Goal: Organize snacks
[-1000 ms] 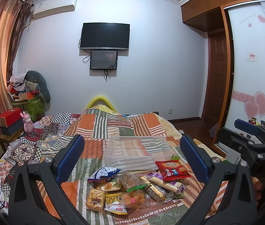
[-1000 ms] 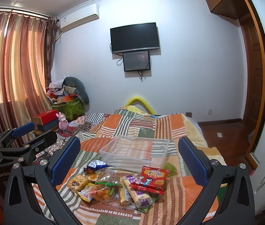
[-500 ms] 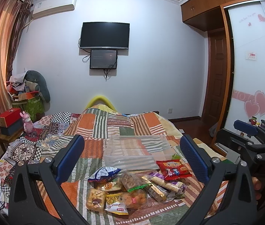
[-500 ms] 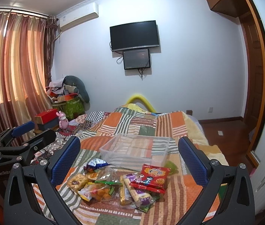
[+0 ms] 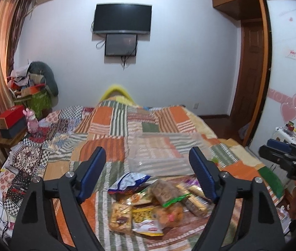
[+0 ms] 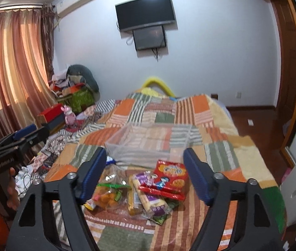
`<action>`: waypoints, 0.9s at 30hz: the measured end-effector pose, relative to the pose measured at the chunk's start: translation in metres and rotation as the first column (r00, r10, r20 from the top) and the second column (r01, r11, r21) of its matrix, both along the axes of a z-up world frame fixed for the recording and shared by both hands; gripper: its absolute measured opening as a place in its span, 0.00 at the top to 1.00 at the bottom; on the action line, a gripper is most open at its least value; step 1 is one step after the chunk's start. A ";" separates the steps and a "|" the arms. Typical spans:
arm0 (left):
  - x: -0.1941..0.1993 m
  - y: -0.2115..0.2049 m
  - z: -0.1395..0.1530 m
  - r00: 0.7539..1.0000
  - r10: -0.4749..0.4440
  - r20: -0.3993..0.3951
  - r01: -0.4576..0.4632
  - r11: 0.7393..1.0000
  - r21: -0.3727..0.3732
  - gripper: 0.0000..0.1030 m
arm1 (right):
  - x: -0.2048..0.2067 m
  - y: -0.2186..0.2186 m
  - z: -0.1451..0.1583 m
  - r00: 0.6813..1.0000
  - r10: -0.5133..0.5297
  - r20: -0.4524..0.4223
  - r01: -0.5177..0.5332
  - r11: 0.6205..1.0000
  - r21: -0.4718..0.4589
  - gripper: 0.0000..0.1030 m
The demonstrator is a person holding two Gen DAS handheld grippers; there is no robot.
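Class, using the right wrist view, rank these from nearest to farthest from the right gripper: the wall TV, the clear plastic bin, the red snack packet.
1. Red snack packet, between the open fingers of the right gripper.
2. Clear plastic bin, just beyond the snacks on the bed.
3. Wall TV, high on the far wall.

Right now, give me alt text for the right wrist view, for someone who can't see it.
The open right gripper hovers over a pile of snack packets, a red packet on top, on a patchwork bedspread. Just beyond sits an empty clear plastic bin. The left gripper shows at the left edge, in a bedroom with a wall-mounted TV.
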State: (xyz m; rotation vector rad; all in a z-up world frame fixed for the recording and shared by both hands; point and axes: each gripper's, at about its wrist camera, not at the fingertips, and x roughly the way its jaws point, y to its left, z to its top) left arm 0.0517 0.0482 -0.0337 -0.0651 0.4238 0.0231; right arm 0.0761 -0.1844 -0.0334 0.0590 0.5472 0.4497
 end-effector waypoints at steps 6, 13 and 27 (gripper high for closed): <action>0.032 0.027 -0.031 0.993 0.014 -0.115 -0.014 1.000 0.002 0.21 | 0.029 -0.005 -0.022 0.993 -0.014 -0.116 0.013 1.000 -0.006 0.37; 0.075 0.050 -0.084 0.962 0.018 -0.272 -0.023 1.000 -0.015 0.21 | 0.057 -0.004 -0.053 0.974 -0.041 -0.221 0.033 0.999 -0.037 0.37; 0.147 0.053 -0.159 0.885 -0.083 -0.458 0.063 0.996 -0.059 0.18 | 0.096 0.010 -0.095 0.918 -0.055 -0.392 0.039 0.998 -0.049 0.20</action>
